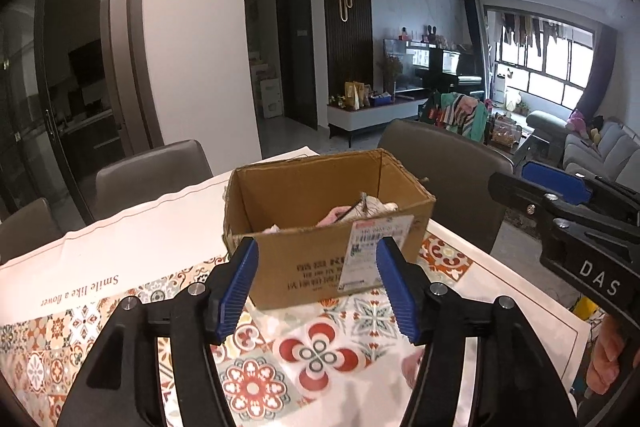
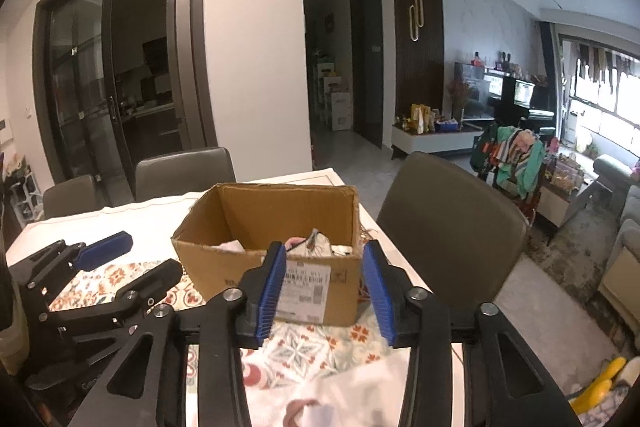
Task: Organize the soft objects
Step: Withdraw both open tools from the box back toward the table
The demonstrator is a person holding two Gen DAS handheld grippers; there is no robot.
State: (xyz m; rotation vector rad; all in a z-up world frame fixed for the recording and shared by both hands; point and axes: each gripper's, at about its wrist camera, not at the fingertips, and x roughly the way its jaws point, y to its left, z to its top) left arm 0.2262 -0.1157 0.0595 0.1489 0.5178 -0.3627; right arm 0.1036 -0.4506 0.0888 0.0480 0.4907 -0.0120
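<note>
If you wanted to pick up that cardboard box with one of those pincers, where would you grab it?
Probably the box's near wall, from above. The top is open with no flaps showing, so that thin upright edge fits between the two fingers; the whole box looks too wide for them. The left gripper is open and faces that wall. Soft items inside keep to the right.

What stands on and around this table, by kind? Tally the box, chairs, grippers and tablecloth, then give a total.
Cardboard box: 1
Dining chairs: 3
Grippers: 2, the left gripper and the right gripper, both open
Patterned tablecloth: 1
Total: 7
Soft items inside the box are too hidden to count.
</note>
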